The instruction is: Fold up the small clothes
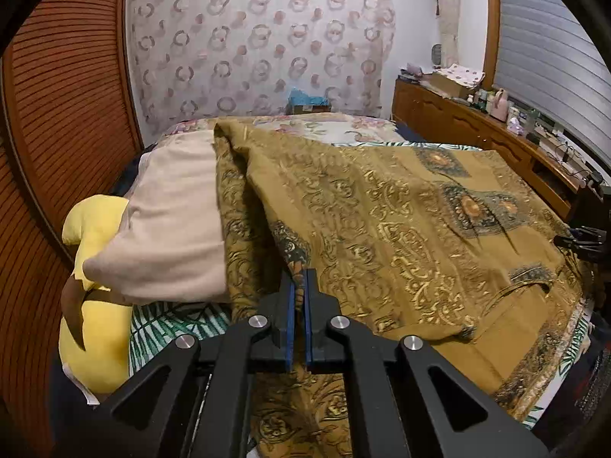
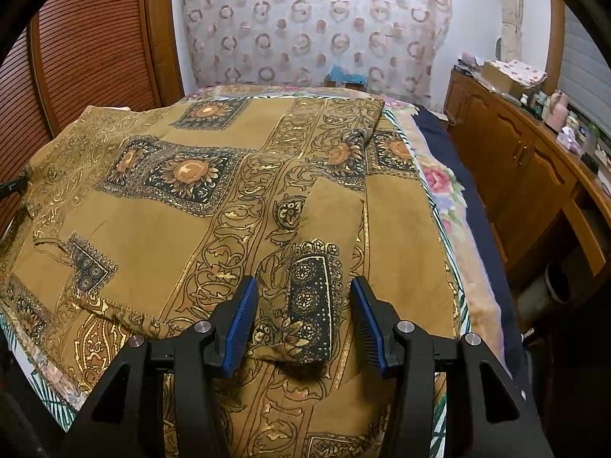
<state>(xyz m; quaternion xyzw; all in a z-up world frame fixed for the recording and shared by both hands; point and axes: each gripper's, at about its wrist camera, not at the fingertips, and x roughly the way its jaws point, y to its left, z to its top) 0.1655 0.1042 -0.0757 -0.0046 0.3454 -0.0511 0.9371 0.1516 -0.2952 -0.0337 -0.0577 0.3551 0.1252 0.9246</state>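
Note:
A mustard-brown garment [image 1: 401,229] with gold scrollwork and dark flower panels lies spread over the bed. In the left wrist view my left gripper [image 1: 299,274] is shut on a raised fold of this garment near its left edge, and the cloth runs down between the blue pads [image 1: 291,316]. In the right wrist view the garment [image 2: 160,206] fills the bed. My right gripper [image 2: 303,284] stands open over a folded-in sleeve with a dark patterned cuff [image 2: 311,305]. The cuff lies between the pads, with a gap on its right side.
A beige pillow [image 1: 172,221] and a yellow plush toy [image 1: 95,305] lie left of the garment. A floral blanket [image 2: 443,191] hangs along the bed's right edge. A cluttered wooden dresser [image 2: 515,160] runs along the right wall, and slatted wooden doors [image 1: 68,95] stand at the left.

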